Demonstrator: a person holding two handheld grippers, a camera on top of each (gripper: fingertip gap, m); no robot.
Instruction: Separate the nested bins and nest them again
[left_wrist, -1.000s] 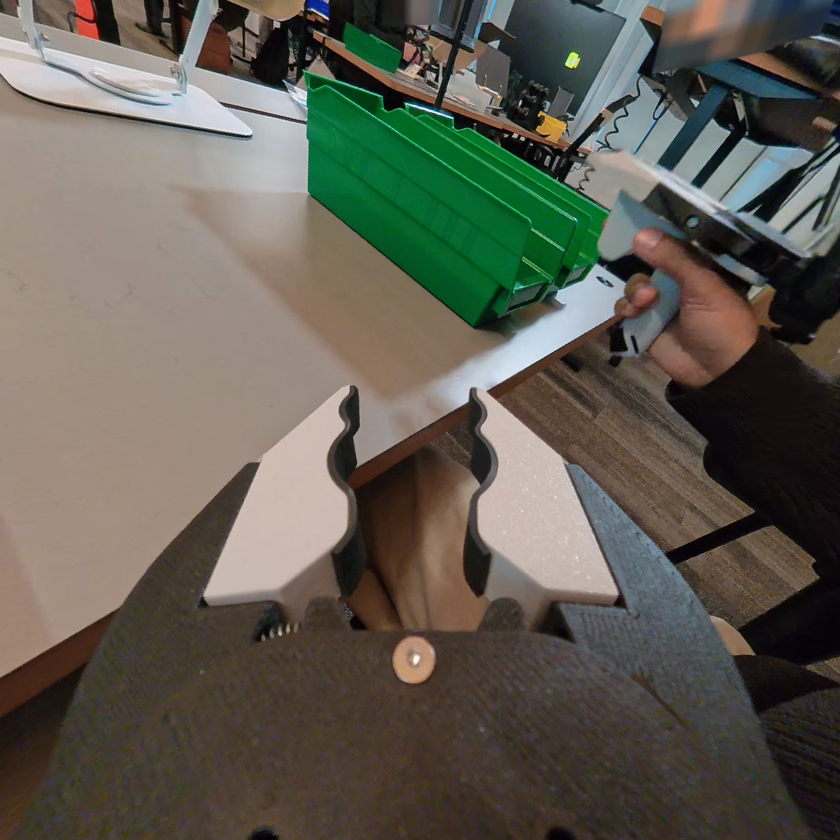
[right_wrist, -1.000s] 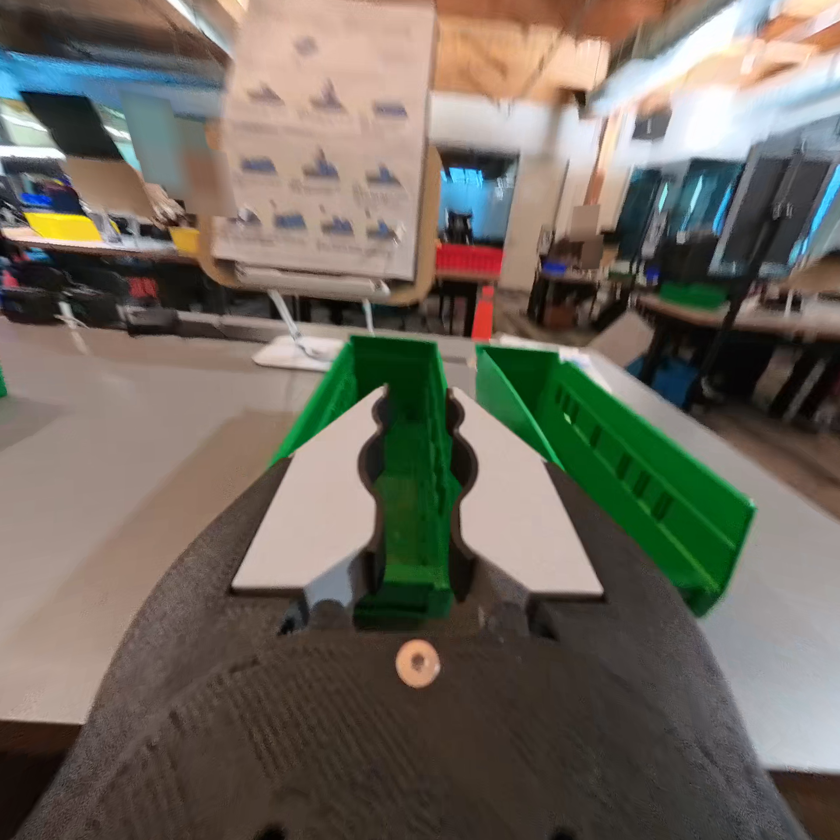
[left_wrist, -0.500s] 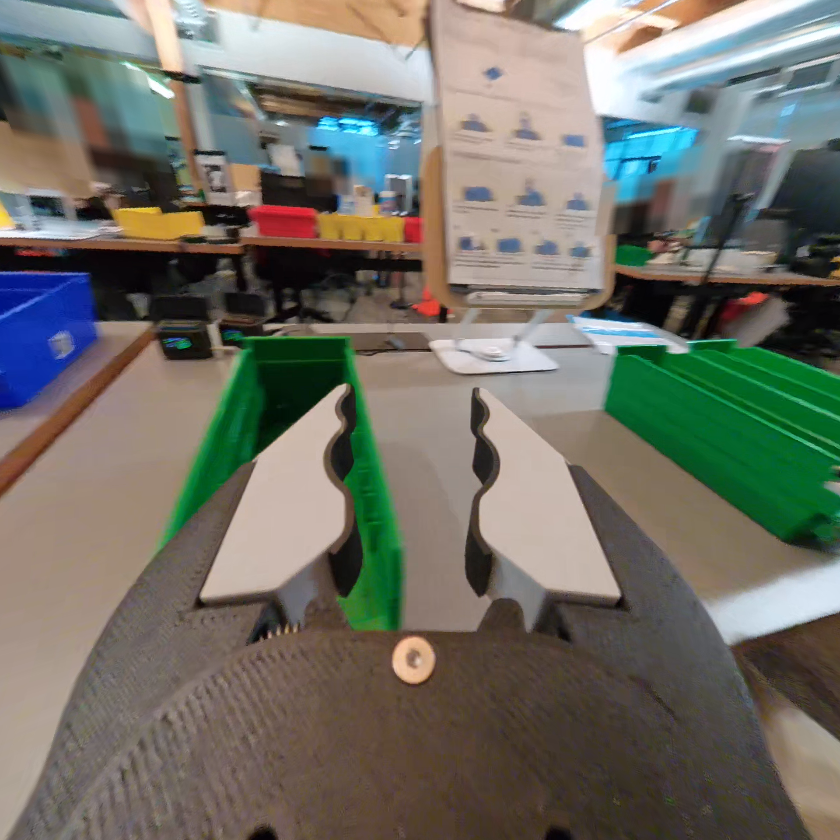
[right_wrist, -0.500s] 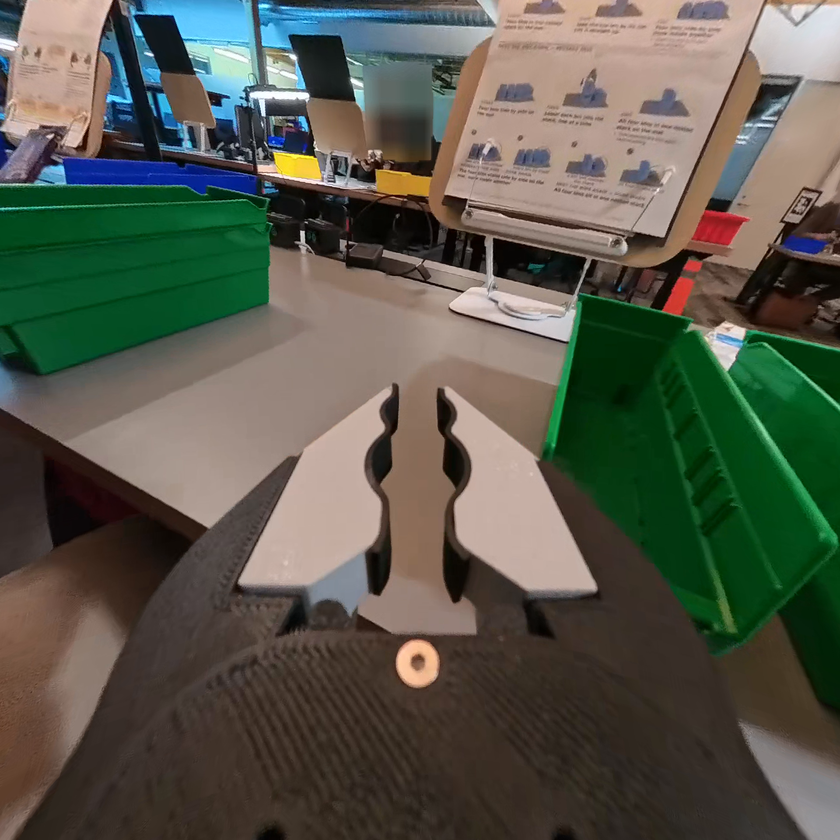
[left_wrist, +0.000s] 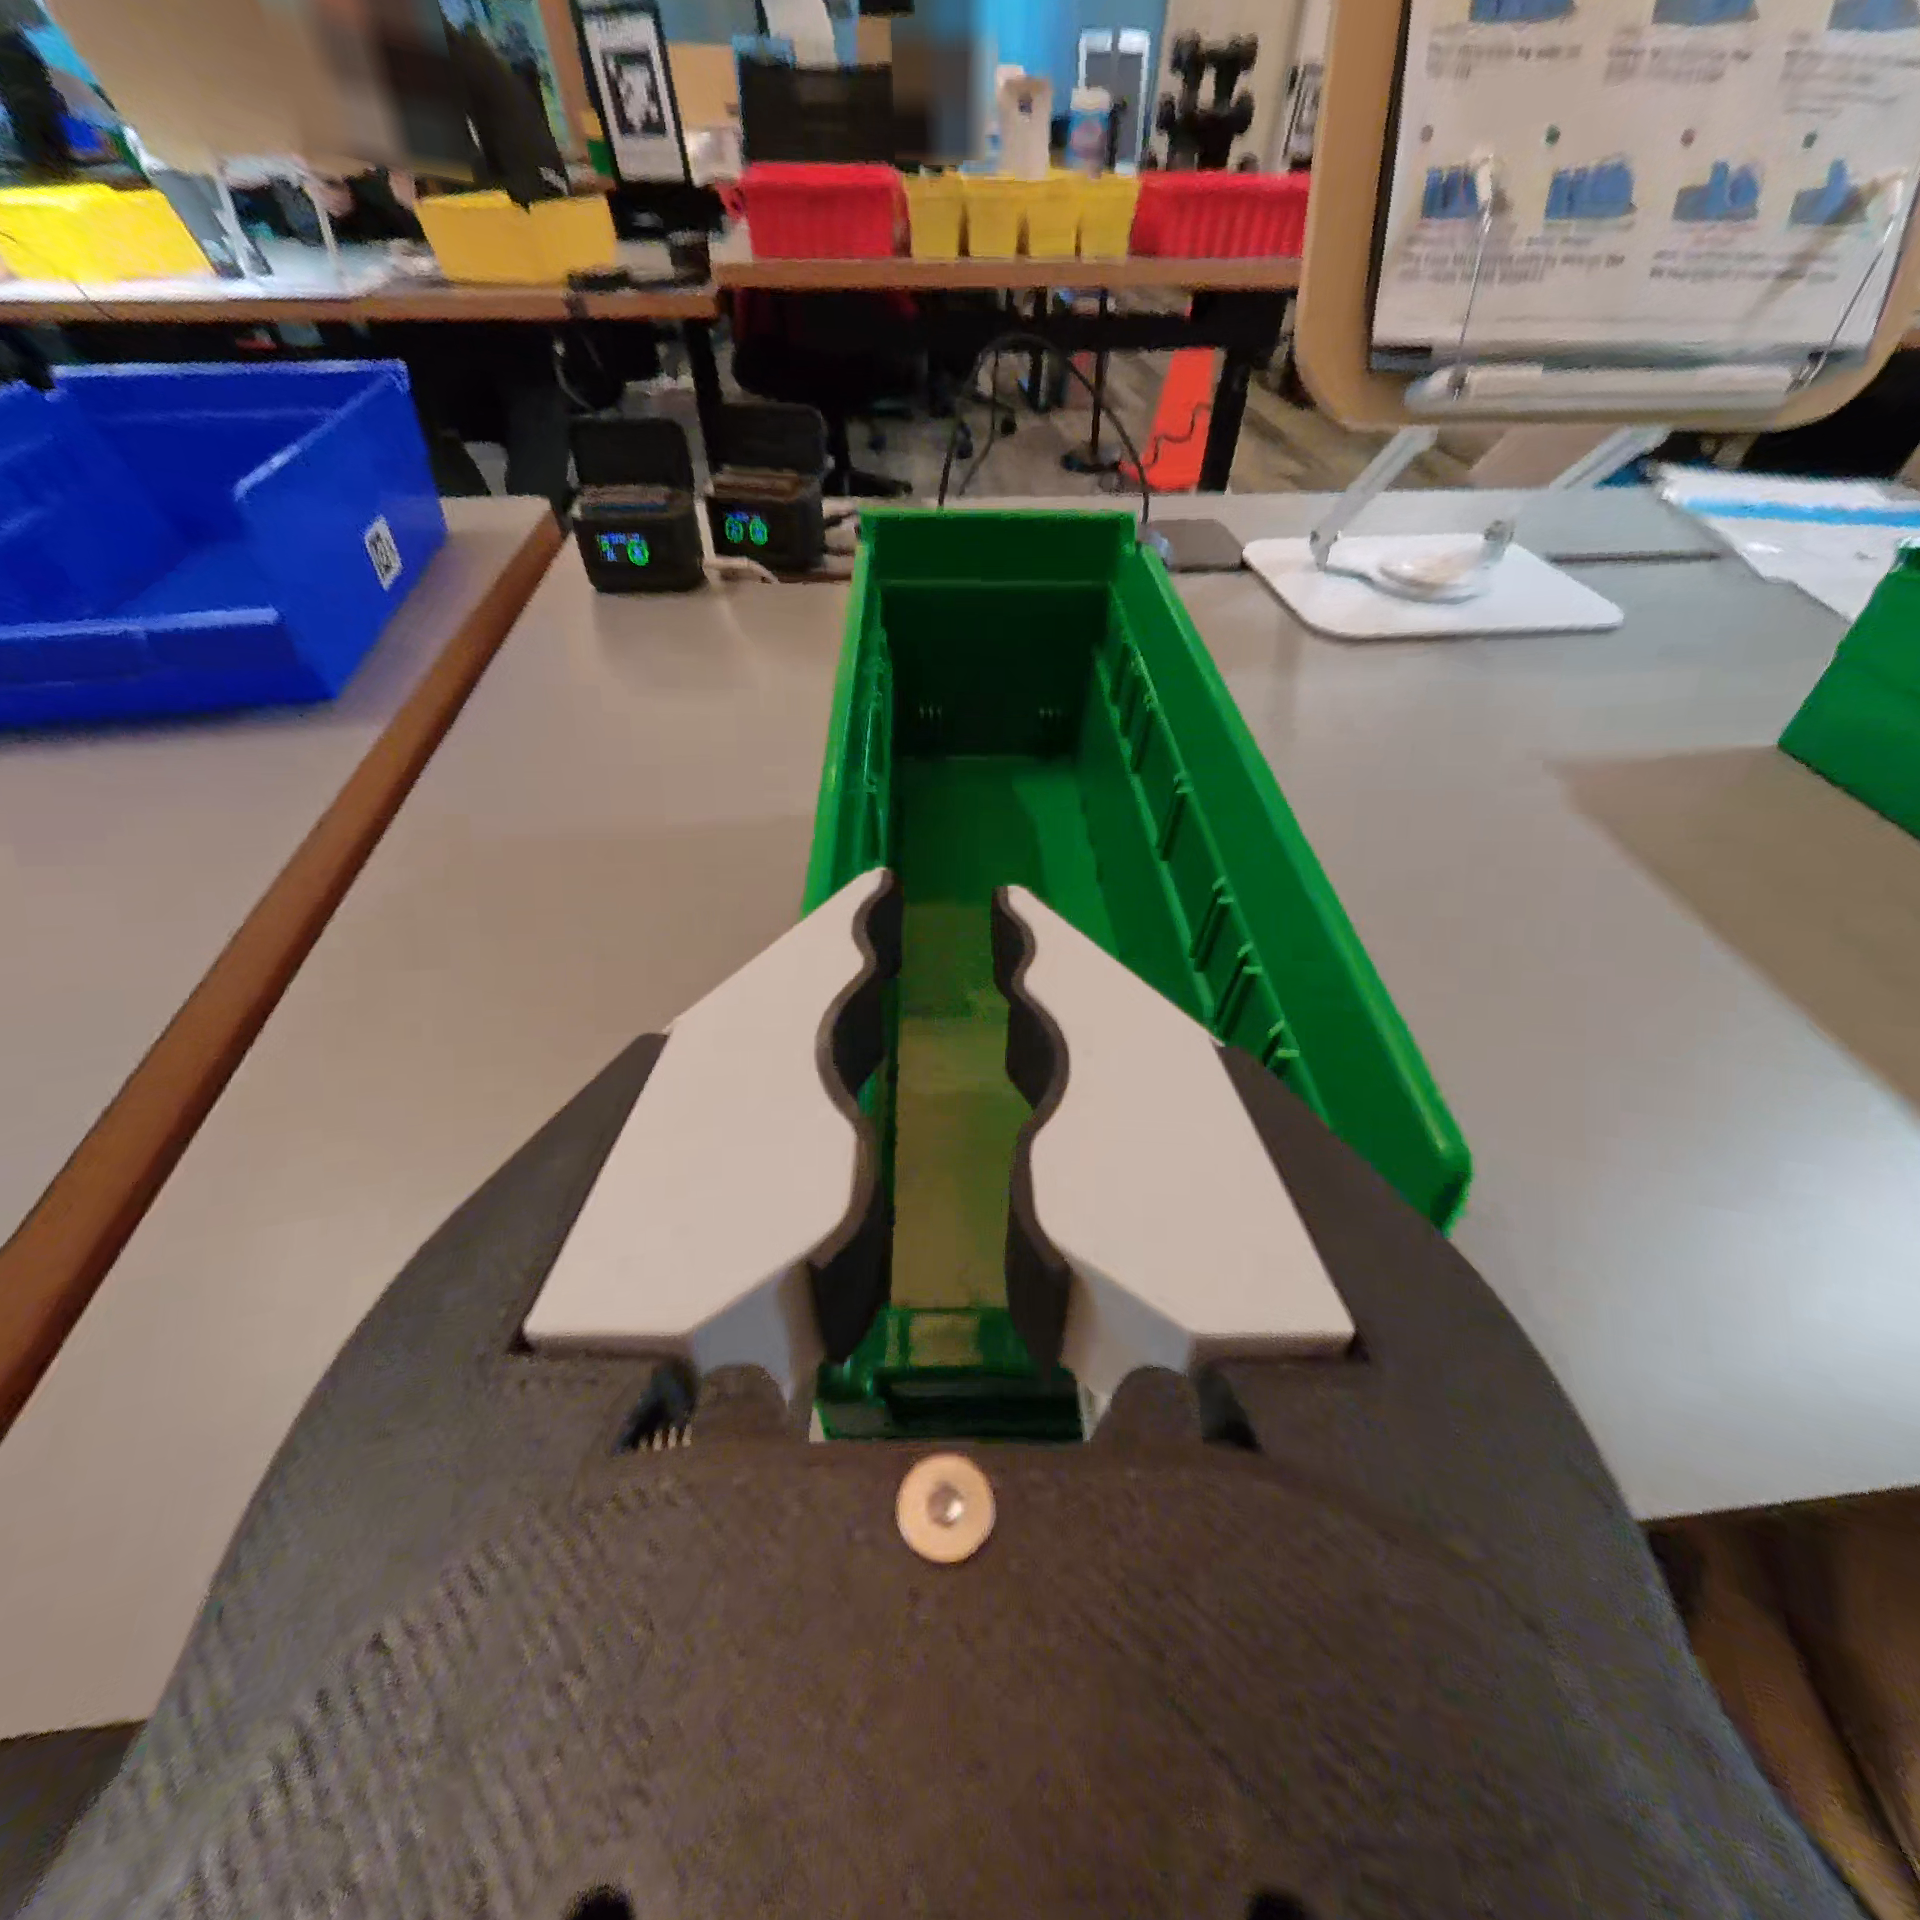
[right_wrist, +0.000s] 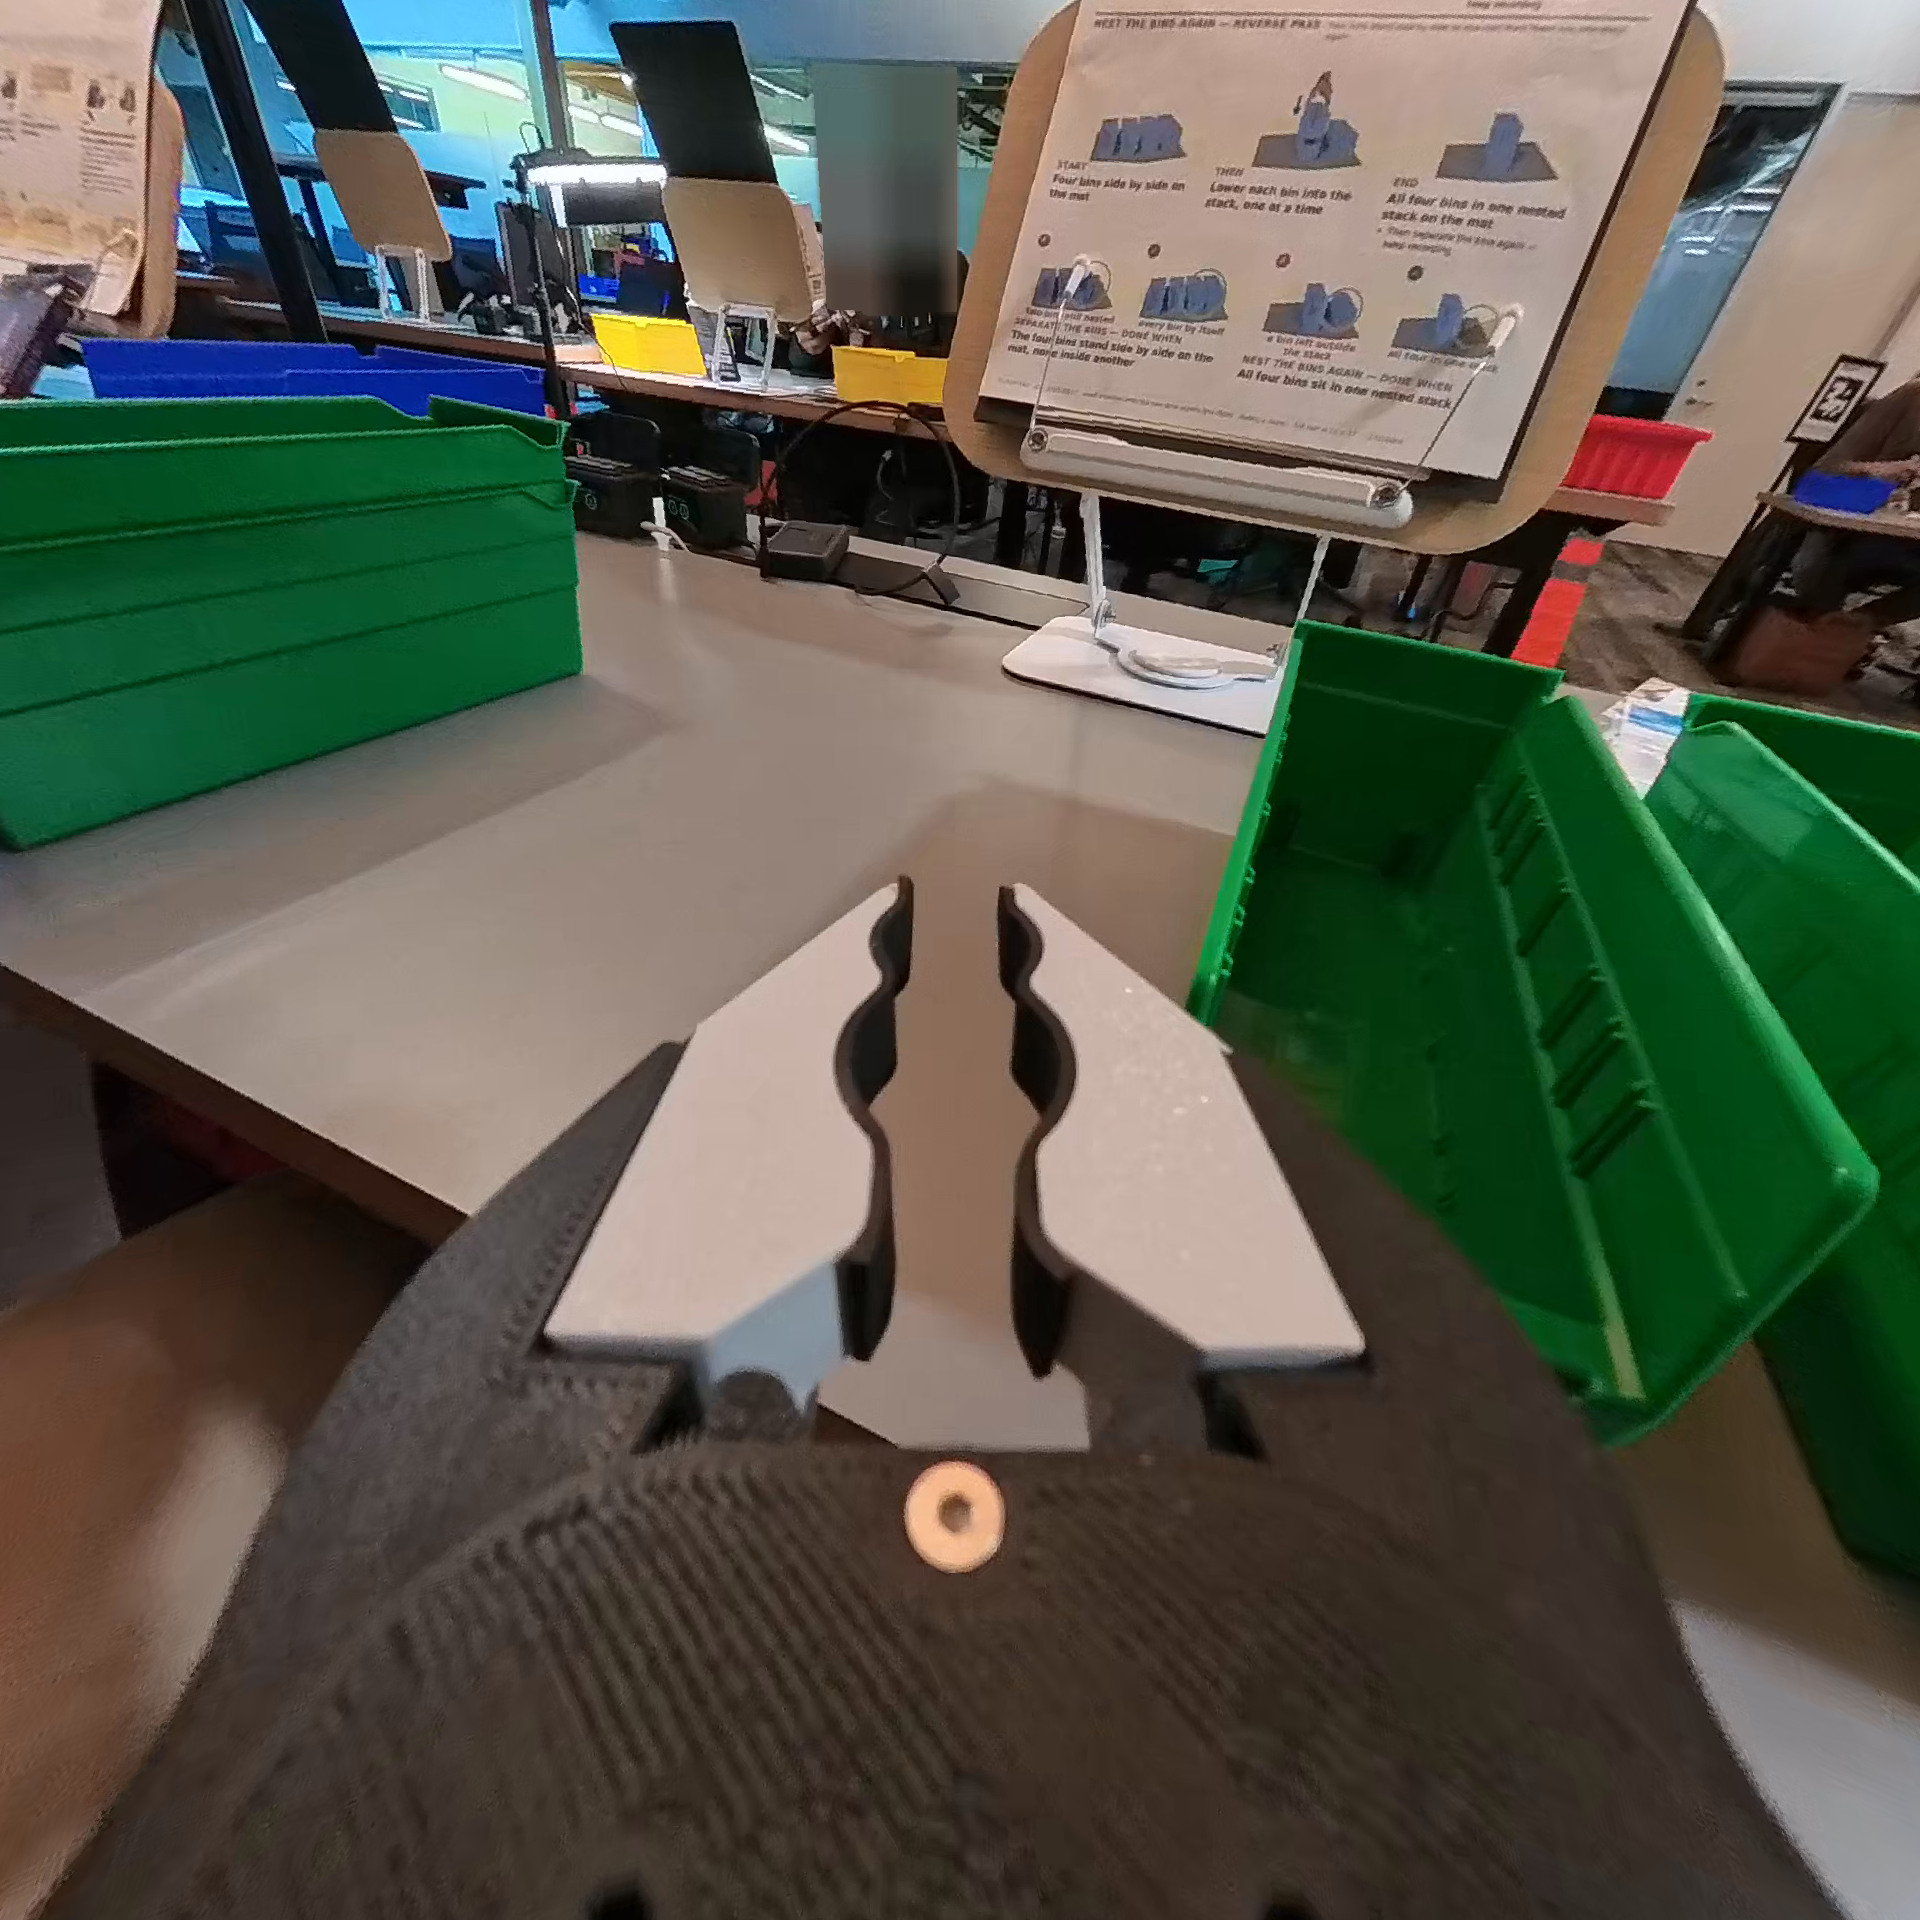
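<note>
A long green bin (left_wrist: 1195, 883) lies lengthwise on the grey table (left_wrist: 520, 935) in the left wrist view. My left gripper (left_wrist: 943, 899) hovers over its near end, fingers a narrow gap apart and empty; the bin floor shows between them. In the right wrist view, my right gripper (right_wrist: 954, 888) is over bare table, fingers narrowly apart and empty. An open green bin (right_wrist: 1507, 987) lies just to its right, with another green bin (right_wrist: 1787, 831) beyond it. A nested stack of green bins (right_wrist: 281, 613) sits at the far left.
An instruction board on a white stand (right_wrist: 1330, 239) stands at the back of the table; its base (left_wrist: 1434, 592) is right of the bin. A blue bin (left_wrist: 208, 540) sits on the neighbouring table at left. Two black boxes (left_wrist: 634, 520) are behind. The table's front edge (right_wrist: 260, 1122) is near.
My left gripper swung from the right-hand bins to over the left bin's near end, and its fingers narrowed. My right gripper moved left off the bin to bare table and narrowed.
</note>
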